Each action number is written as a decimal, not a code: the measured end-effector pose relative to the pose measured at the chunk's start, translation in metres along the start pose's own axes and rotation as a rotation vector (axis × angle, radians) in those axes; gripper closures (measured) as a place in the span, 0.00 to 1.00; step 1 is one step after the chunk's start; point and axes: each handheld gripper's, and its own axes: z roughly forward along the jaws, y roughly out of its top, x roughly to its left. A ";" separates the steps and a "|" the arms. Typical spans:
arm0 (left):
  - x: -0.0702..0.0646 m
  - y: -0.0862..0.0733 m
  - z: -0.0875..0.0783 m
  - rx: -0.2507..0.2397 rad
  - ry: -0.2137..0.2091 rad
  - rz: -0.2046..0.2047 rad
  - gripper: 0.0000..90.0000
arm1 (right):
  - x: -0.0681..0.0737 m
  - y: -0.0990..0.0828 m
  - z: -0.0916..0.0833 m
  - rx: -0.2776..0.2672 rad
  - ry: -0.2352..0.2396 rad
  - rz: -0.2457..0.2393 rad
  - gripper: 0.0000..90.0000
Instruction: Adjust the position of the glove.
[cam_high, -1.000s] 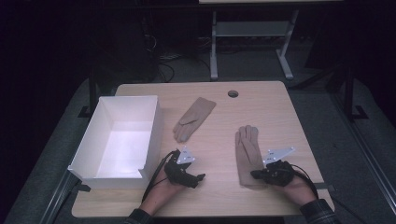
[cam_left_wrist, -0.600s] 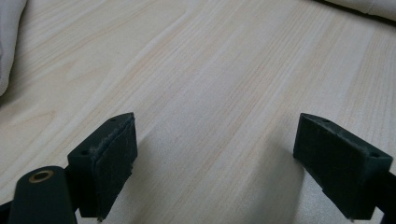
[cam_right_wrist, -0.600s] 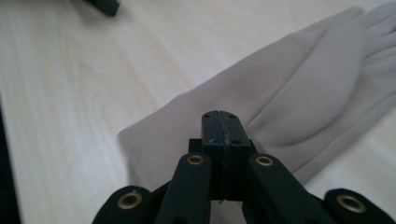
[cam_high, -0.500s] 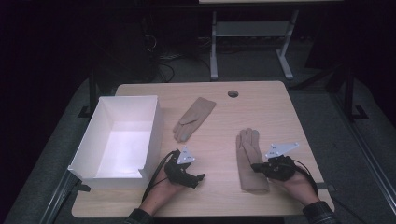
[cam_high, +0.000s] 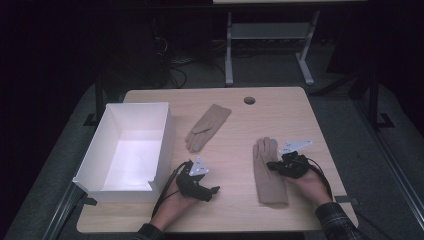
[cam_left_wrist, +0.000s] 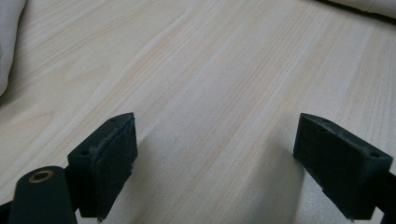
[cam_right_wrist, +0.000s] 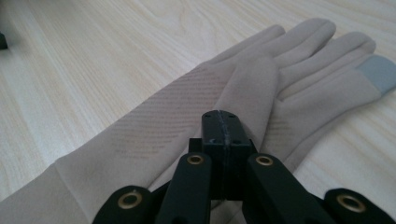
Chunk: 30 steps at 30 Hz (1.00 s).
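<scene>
Pale wood grain covers the table (cam_high: 235, 210), which stands in a dark room with cables and a metal frame (cam_high: 270, 35) on the floor behind. The left claw (cam_left_wrist: 217, 158) gapes wide over bare wood beside a white box (cam_high: 127, 145). The right claw (cam_right_wrist: 225, 130), jaws pressed together, lies over the near glove (cam_right_wrist: 187, 121); whether it pinches the cloth I cannot tell.

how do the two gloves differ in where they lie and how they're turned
The near glove lies straight by the right gripper, fingers pointing away from the person; the far glove lies slanted mid-table, fingertips pointing back toward the box. The shut right gripper hangs over the near glove's edge; no gripper is at the far glove. Both are beige and lie flat on the table.
</scene>
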 end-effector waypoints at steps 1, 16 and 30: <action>0.000 0.000 0.000 0.000 0.000 0.000 0.14 | 0.000 -0.001 -0.001 0.004 0.001 -0.002 1.00; -0.001 0.000 0.001 -0.008 0.001 -0.014 0.14 | 0.012 -0.028 -0.024 0.057 0.009 -0.013 1.00; 0.000 0.000 0.000 -0.002 0.009 -0.014 0.15 | -0.007 -0.035 -0.048 -0.105 -0.102 0.022 0.58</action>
